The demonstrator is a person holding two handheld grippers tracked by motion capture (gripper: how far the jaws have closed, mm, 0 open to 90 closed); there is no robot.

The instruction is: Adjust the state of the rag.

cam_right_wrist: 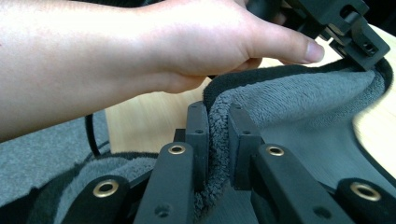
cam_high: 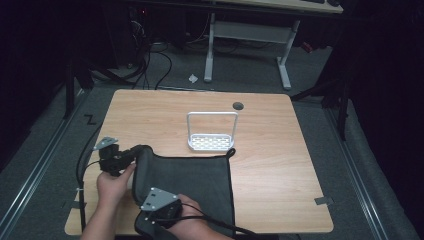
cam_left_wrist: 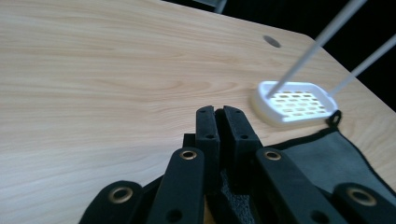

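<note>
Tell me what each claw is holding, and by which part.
Both are shut on the dark grey towel: the left claw pinches its far left corner, the right claw its near left edge.

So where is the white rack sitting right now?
In the high view the white rack stands near the middle of the table, just beyond the far edge of the grey towel, with the table's round hole behind it to the right.
</note>
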